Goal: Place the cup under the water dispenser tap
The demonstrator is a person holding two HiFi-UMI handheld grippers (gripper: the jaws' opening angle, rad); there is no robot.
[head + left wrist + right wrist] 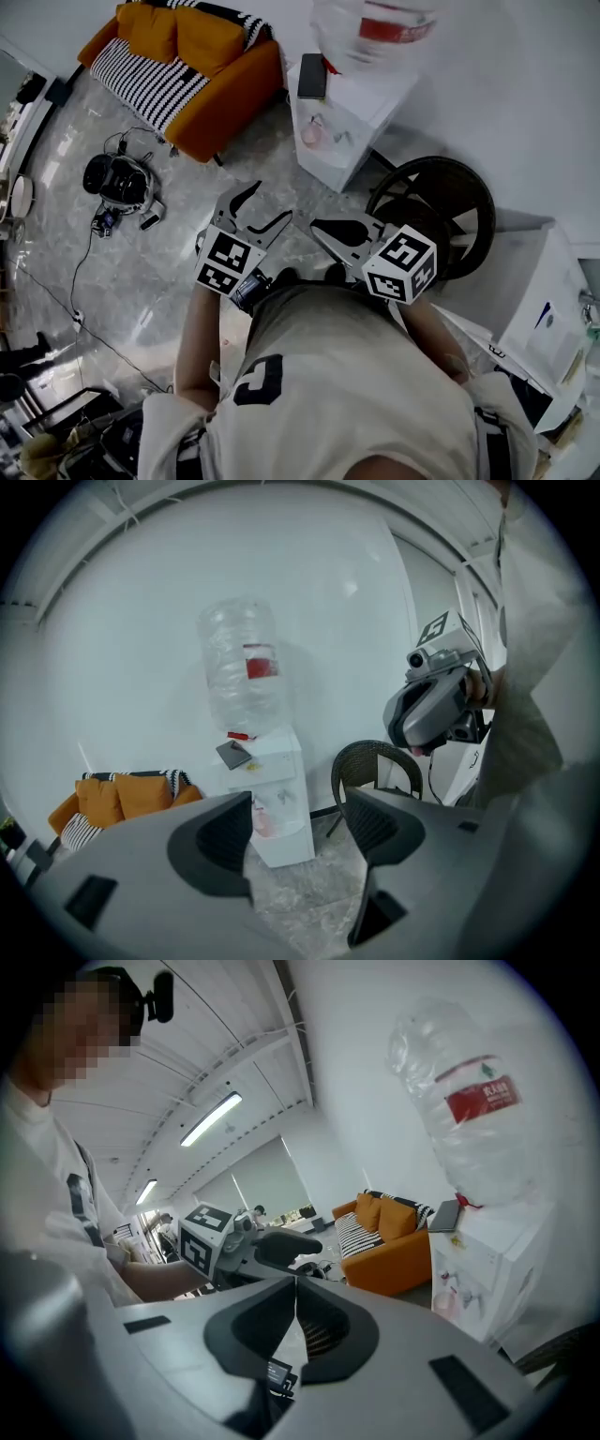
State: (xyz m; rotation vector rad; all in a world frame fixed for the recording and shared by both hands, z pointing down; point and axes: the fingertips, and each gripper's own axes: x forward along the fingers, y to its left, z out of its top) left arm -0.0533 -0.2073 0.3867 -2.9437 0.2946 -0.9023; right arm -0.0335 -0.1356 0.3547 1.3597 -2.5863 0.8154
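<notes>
A white water dispenser [349,122] with a clear bottle [373,26] stands against the wall ahead. A pinkish cup [312,133] sits in its tap recess, and the cup [264,821] looks small and faint in the left gripper view. My left gripper [270,204] is held in the air well short of the dispenser. It is open with nothing between its jaws. My right gripper [316,226] hovers beside it, shut and empty. In the right gripper view the dispenser [492,1265] lies far right.
An orange sofa [202,70] with a striped blanket stands at the far left. A dark wicker chair [441,211] is right of the dispenser, with a white cabinet [539,300] beyond it. A black device [117,183] with cables lies on the marble floor. A dark tablet [312,77] rests on the dispenser.
</notes>
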